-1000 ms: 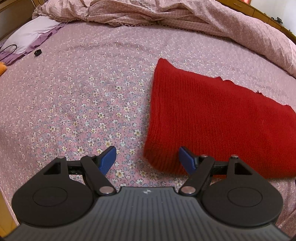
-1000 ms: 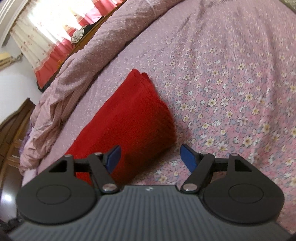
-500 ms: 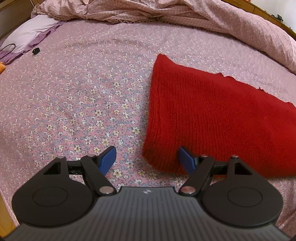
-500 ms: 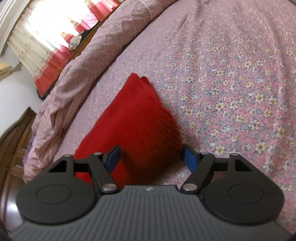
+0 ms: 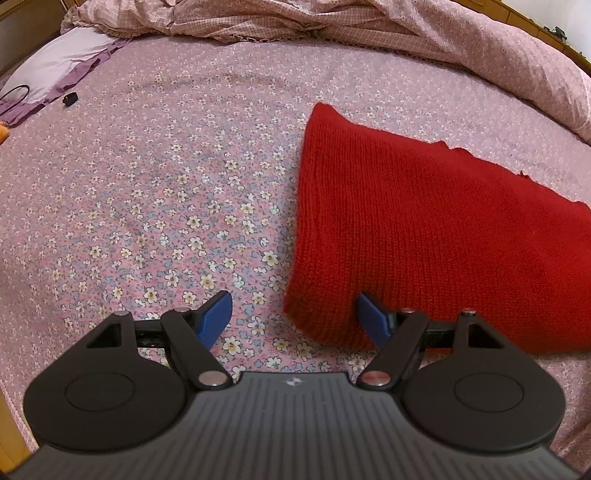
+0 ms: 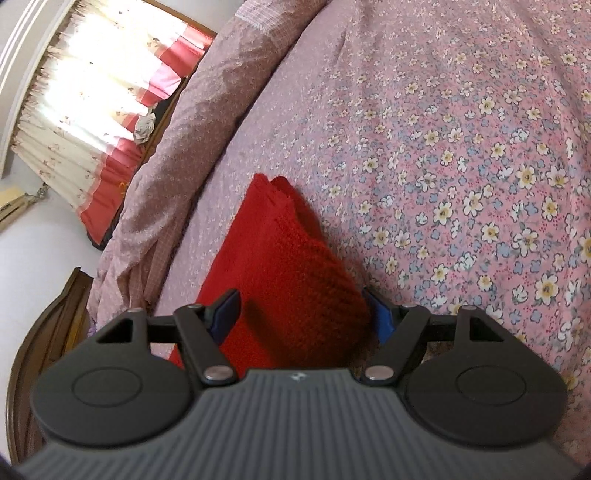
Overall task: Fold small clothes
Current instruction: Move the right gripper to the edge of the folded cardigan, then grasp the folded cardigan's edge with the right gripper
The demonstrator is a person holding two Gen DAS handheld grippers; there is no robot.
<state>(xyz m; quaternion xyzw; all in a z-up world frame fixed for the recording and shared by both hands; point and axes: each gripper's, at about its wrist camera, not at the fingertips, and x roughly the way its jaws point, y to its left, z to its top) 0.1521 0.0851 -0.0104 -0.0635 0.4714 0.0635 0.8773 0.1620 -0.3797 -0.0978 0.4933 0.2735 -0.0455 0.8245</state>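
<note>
The folded red knitted garment (image 5: 424,236) lies flat on the bed's pink flower-print sheet (image 5: 155,192), with a rumpled pink checked quilt (image 5: 369,26) beyond it.

The left tongs (image 5: 293,314) tilt steeply down at the garment's near left corner, jaws wide and gripping nothing. One blue pad (image 5: 216,315) stands over bare sheet; the other sits at the garment's front edge, the corner lying between them.

The right tongs (image 6: 301,314) point more shallowly along the garment (image 6: 280,280) from its other end, jaws wide. The garment's near corner lies between the pads; whether the right-hand pad (image 6: 380,317) touches the knit I cannot tell.

Compared with a second ago, the left tongs have kept their place. The right tongs have come closer and lower and rolled a little: the garment's corner, then ahead of the pads, now fills the gap between them.
</note>
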